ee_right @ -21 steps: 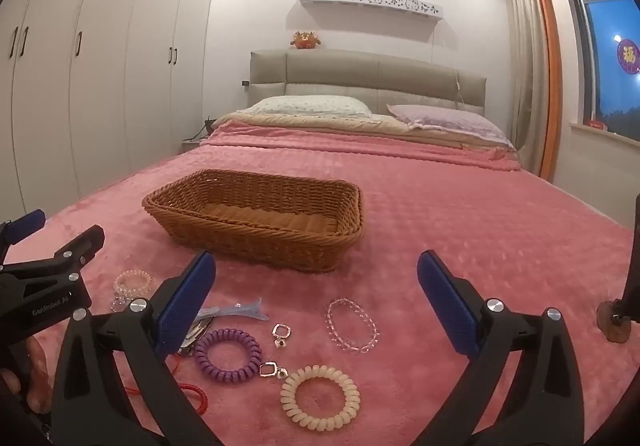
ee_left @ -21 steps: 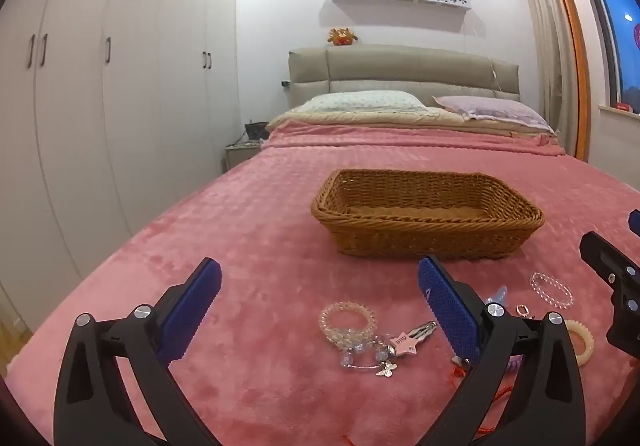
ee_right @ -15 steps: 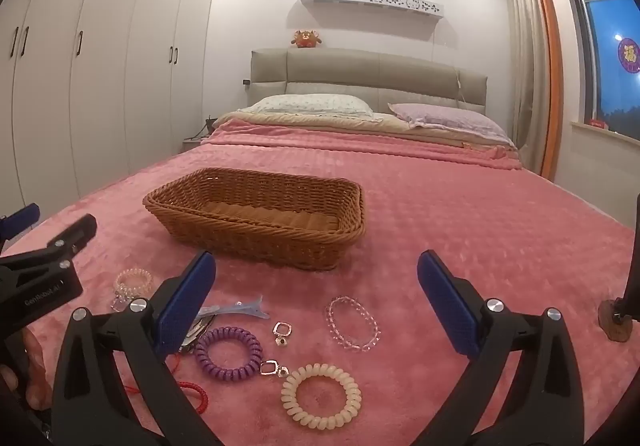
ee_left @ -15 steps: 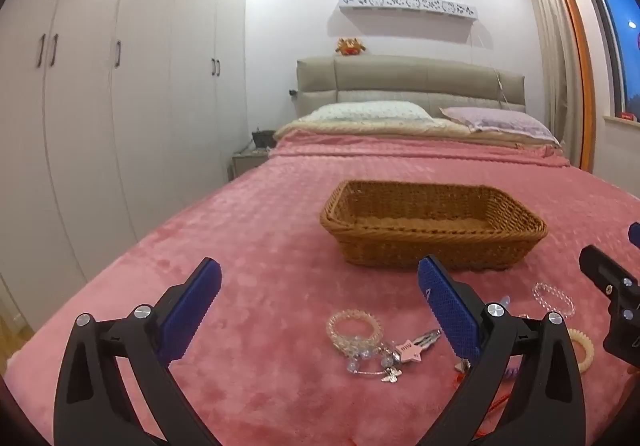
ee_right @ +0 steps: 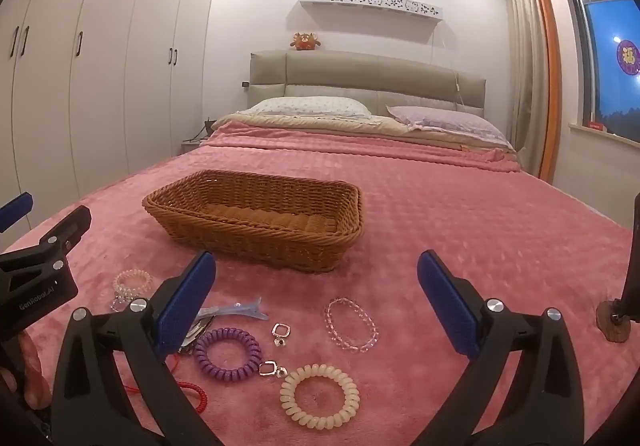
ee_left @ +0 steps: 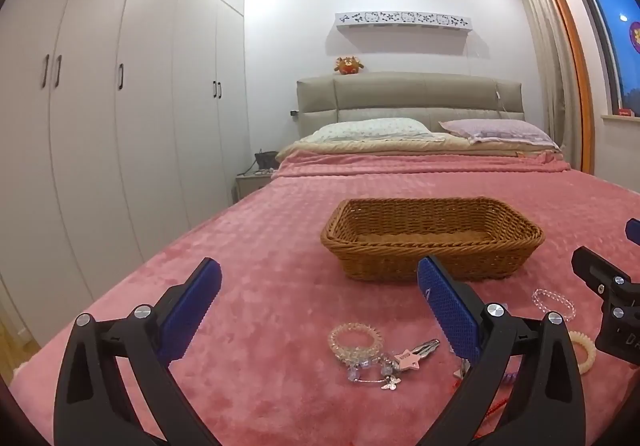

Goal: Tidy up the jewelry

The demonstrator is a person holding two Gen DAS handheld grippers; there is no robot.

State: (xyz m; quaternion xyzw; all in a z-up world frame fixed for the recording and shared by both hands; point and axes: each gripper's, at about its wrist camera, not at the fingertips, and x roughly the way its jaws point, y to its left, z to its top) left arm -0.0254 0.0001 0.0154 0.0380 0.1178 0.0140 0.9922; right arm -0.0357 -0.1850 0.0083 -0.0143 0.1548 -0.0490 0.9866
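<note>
Both the left gripper [ee_left: 320, 306] and right gripper [ee_right: 316, 298] hover spread wide, grasping nothing; the jewelry lies scattered on the pink blanket [ee_right: 460, 214] before the empty wicker basket [ee_right: 256, 218] — pinching the clear bead bracelet [ee_right: 351, 324] risks snagging plush, or slipping free.

Left gripper [ee_left: 318, 306]: jaws set wide apart, nothing held between the blue pads; pointed slightly below level

Right gripper [ee_right: 316, 300]: jaws set wide apart, nothing held between the blue pads; pointed slightly below level

Relative position: both grippers are held side by side, well apart; each is seen at the edge of the other's view

Person's hand [ee_right: 30, 370]: fingers are partly seen at the lower left of the right wrist view, below the left gripper's body
</note>
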